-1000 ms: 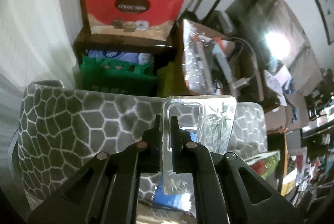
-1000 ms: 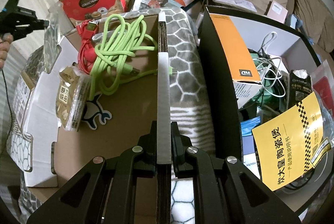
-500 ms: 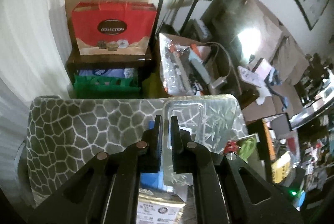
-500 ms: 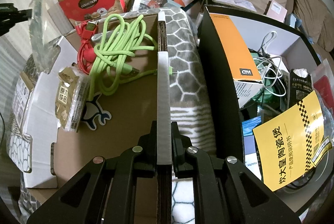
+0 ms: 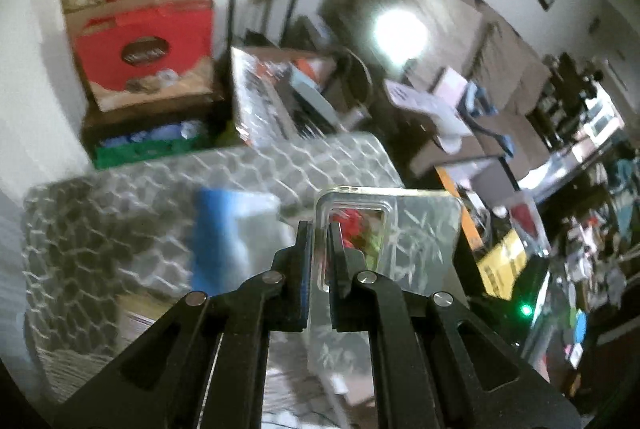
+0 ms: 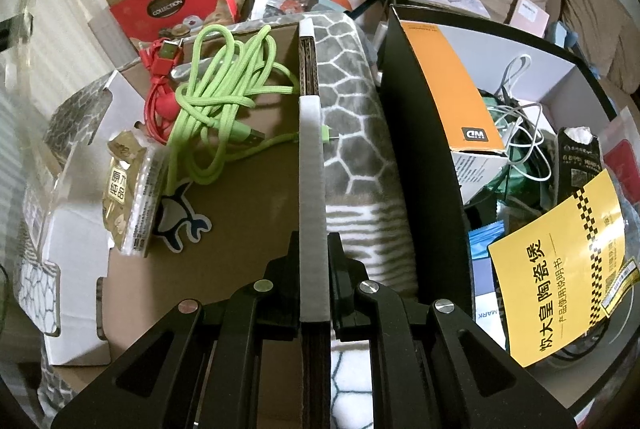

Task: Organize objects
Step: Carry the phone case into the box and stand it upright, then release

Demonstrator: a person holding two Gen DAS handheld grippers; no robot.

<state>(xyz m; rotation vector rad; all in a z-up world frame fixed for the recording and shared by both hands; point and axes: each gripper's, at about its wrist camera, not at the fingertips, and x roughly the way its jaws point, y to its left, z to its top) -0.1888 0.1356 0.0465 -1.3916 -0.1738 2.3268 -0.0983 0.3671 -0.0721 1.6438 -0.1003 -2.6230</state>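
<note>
My left gripper (image 5: 319, 229) is shut on a clear phone case (image 5: 420, 241) printed with bamboo leaves, held upright in the air above the patterned blanket (image 5: 100, 237). This view is blurred. The same phone case (image 6: 30, 1) shows at the far left edge of the right wrist view. My right gripper (image 6: 314, 241) is shut on the white-capped side wall (image 6: 310, 149) of an open cardboard box (image 6: 248, 229). In the box lie a tangled green cable (image 6: 224, 77), a red cable (image 6: 160, 101) and a snack packet (image 6: 128, 189).
A black bin (image 6: 420, 149) to the right of the cardboard box holds an orange carton (image 6: 452, 89), white cables (image 6: 520, 117) and a yellow leaflet (image 6: 560, 277). A grey honeycomb blanket (image 6: 352, 109) lies between the two. Red gift boxes (image 6: 172, 5) are stacked behind.
My left gripper has swung up and to the right with the phone case, and its view has gone blurred. The right gripper has stayed on the box wall.
</note>
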